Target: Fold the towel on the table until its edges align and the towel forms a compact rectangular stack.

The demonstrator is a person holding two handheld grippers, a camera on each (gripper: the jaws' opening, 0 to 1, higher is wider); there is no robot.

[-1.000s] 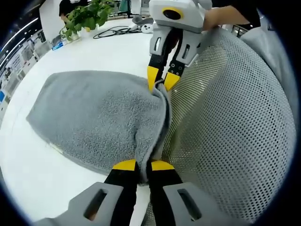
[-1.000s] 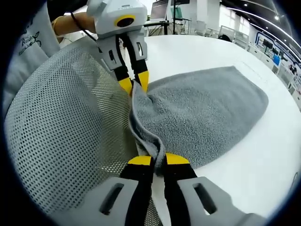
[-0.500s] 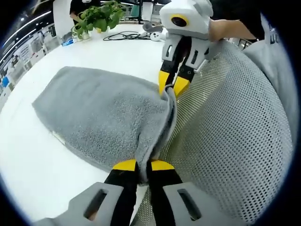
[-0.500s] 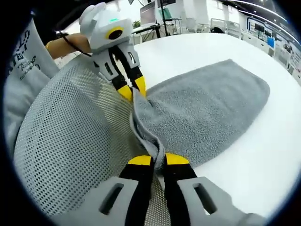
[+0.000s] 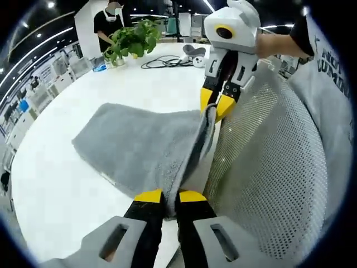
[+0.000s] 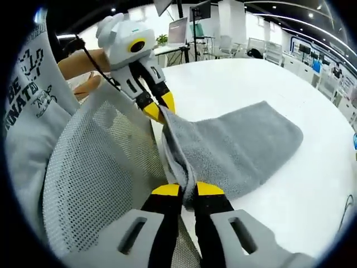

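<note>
Towel [image 5: 139, 151] corners hid btwn pinching fingers [image 5: 148, 196]; counter [image 5: 56, 184] near edge hid behind mesh chair back [image 5: 262, 178].

The grey terry towel [image 5: 139, 148] is hanging lifted along its near edge, its far part trailing onto the white table [image 5: 61, 184].

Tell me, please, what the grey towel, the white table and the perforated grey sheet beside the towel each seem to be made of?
The grey towel looks like terry cloth, matt, with a fuzzy looped pile. The round white table seems a smooth laminate or painted board with a faint sheen; which one is unclear. The perforated grey sheet appears to be woven mesh fabric, its regular small holes showing, possibly a chair back.
</note>
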